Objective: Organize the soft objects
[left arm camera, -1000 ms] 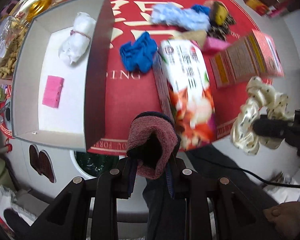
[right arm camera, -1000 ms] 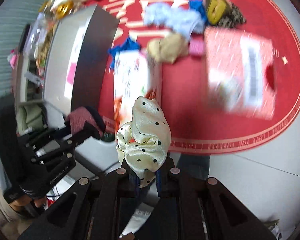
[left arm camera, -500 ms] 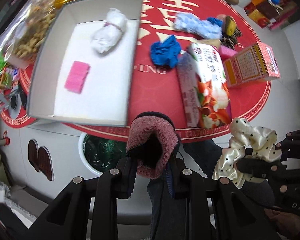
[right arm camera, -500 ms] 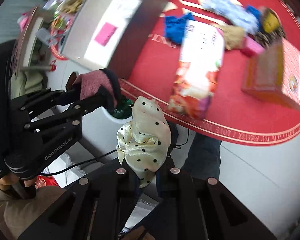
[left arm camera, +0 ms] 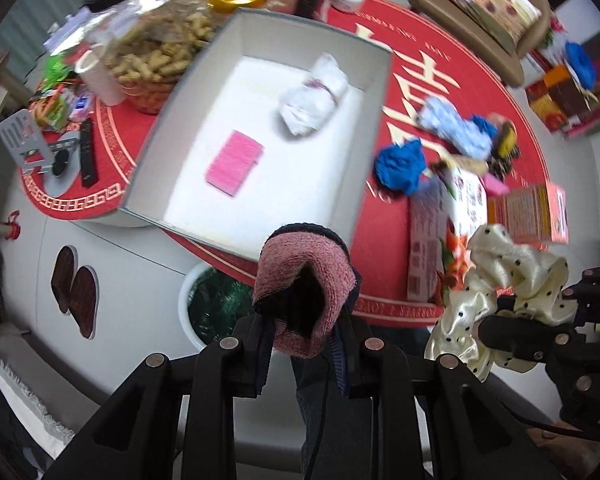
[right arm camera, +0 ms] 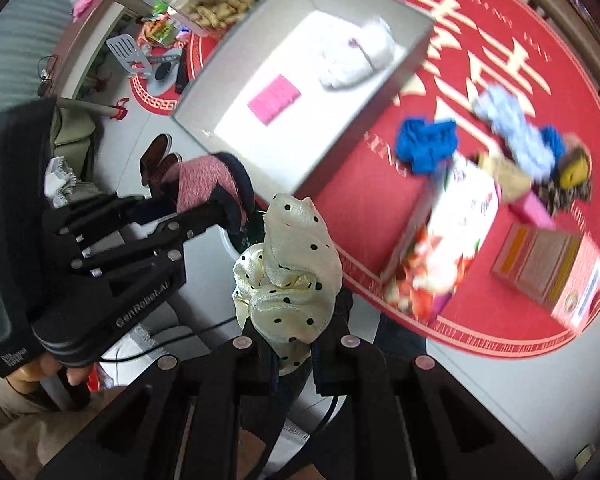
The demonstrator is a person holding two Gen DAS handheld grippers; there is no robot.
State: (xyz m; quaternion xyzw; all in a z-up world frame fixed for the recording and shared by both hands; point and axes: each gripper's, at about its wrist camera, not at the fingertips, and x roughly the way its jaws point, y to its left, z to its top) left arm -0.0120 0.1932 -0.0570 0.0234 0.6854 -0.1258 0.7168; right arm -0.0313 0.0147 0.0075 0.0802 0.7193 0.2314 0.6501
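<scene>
My left gripper [left arm camera: 306,334] is shut on a pink and navy sock [left arm camera: 306,280], held off the near edge of the red table. My right gripper [right arm camera: 292,344] is shut on a cream polka-dot scrunchie [right arm camera: 292,268], just right of the left one. The scrunchie [left arm camera: 512,292] and sock [right arm camera: 208,184] each show in the other view. An open grey box [left arm camera: 374,140] with a white floor holds a pink sponge [left arm camera: 234,162] and a white cloth bundle [left arm camera: 314,100]. On the cloth lie a blue cloth [left arm camera: 400,164] and a light blue cloth [left arm camera: 456,128].
A snack box [left arm camera: 448,232] and an orange-red carton [left arm camera: 532,212] lie right of the grey box. A bag of peanuts [left arm camera: 160,48] and small clutter sit at the table's left. Below the table stand a white bin [left arm camera: 208,312] and slippers [left arm camera: 76,292].
Both grippers have moved left and risen, each keeping its item. The grey box now lies just ahead of the left gripper, and the right gripper has closed in beside it.
</scene>
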